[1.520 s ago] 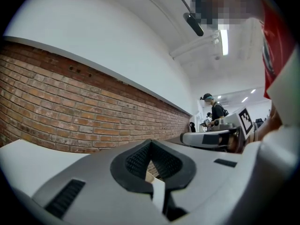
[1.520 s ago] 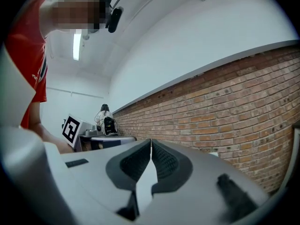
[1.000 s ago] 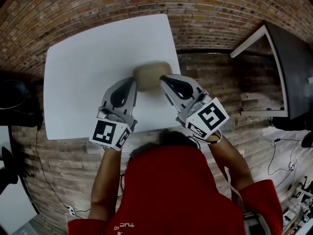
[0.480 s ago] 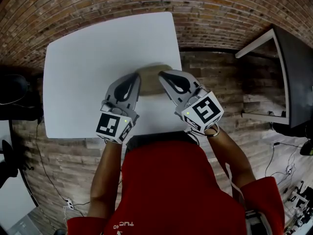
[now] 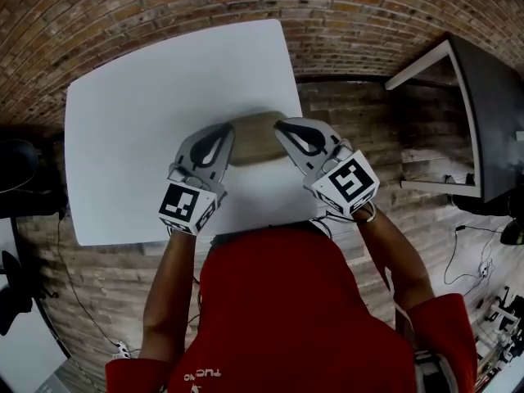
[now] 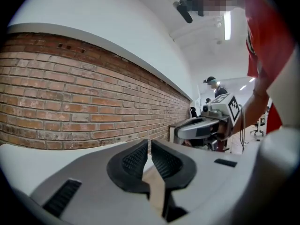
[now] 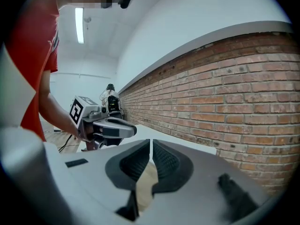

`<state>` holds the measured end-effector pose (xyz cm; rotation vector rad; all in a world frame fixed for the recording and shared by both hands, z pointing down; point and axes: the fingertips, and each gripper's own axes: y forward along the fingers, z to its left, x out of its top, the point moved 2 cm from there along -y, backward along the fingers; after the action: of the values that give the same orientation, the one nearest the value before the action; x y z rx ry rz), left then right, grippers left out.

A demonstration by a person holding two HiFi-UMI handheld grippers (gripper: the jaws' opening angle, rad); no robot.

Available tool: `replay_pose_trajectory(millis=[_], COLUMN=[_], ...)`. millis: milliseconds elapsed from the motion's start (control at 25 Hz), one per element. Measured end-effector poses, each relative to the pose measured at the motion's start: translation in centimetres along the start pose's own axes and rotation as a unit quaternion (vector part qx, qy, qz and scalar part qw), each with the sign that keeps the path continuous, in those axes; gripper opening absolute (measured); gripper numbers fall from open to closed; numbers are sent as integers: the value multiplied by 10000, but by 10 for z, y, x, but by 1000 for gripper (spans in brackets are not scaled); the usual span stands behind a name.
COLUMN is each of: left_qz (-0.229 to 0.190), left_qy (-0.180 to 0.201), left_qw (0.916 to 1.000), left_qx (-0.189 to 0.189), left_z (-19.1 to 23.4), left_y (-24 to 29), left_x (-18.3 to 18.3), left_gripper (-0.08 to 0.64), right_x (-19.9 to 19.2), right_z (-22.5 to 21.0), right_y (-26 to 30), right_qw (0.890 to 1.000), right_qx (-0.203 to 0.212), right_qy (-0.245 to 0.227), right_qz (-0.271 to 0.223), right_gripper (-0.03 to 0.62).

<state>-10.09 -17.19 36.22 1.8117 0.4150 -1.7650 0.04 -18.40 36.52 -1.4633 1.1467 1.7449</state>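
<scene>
Jaws of the left gripper (image 6: 149, 146) and right gripper (image 7: 150, 146) stand nearly together, each pinching an end of one tan piece (image 5: 255, 136) held over the white table (image 5: 139, 97). A brick wall (image 6: 70, 107) runs behind, and a dark table (image 5: 491, 113) stands at the right. White letters on the red shirt (image 5: 286, 318) are unreadable.

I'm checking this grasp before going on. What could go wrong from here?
The left gripper and right gripper each pinch only a thin edge of the tan cloth, so it may slip out. The cloth is near the table's right edge; if dropped, it might fall to the floor.
</scene>
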Motion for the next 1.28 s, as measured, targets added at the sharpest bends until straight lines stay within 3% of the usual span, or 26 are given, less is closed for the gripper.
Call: replay_pose_trajectory(millis=[120, 160, 200, 360, 440, 600, 760, 1040, 1160, 1280], left_qz=[146, 218, 291, 542, 696, 1007, 1490, 2319, 2594, 2694], left_qy=[66, 88, 108, 298, 457, 656, 802, 707, 586, 513], left_qw=[9996, 9991, 9984, 9937, 9892, 9794, 9661, 9391, 9288, 9250], left_qx=[-253, -357, -468, -932, -1205, -1621, -1950, -2434, -2582, -2630], left_z=[2, 2, 1, -5, -9, -13, -11, 2, 6, 10], left_y=[-2, -3, -3, -3, -2, 1, 5, 12, 15, 19], left_x=[-11, -15, -19, -33, -40, -57, -77, -112, -123, -128], left_gripper=[23, 70, 166, 296, 365, 456, 534, 578, 580, 580], right_x=[-6, -8, -10, -20, -25, -39, -62, -100, -107, -113], right_z=[3, 5, 7, 14, 18, 25, 29, 29, 30, 29], right_y=[0, 0, -1, -3, -2, 0, -1, -1, 3, 7], right_qw=[9998, 9995, 9991, 9960, 9932, 9842, 9638, 9058, 8945, 8878], right_qx=[132, 188, 247, 480, 670, 997, 1285, 1658, 1705, 1695], right_qy=[-69, -104, -151, -384, -456, -752, -1389, -2771, -3008, -3150], right_qz=[159, 226, 302, 645, 841, 1258, 1879, 2742, 2834, 2897], right_gripper=[34, 34, 35, 41, 132, 205, 279, 296, 296, 296])
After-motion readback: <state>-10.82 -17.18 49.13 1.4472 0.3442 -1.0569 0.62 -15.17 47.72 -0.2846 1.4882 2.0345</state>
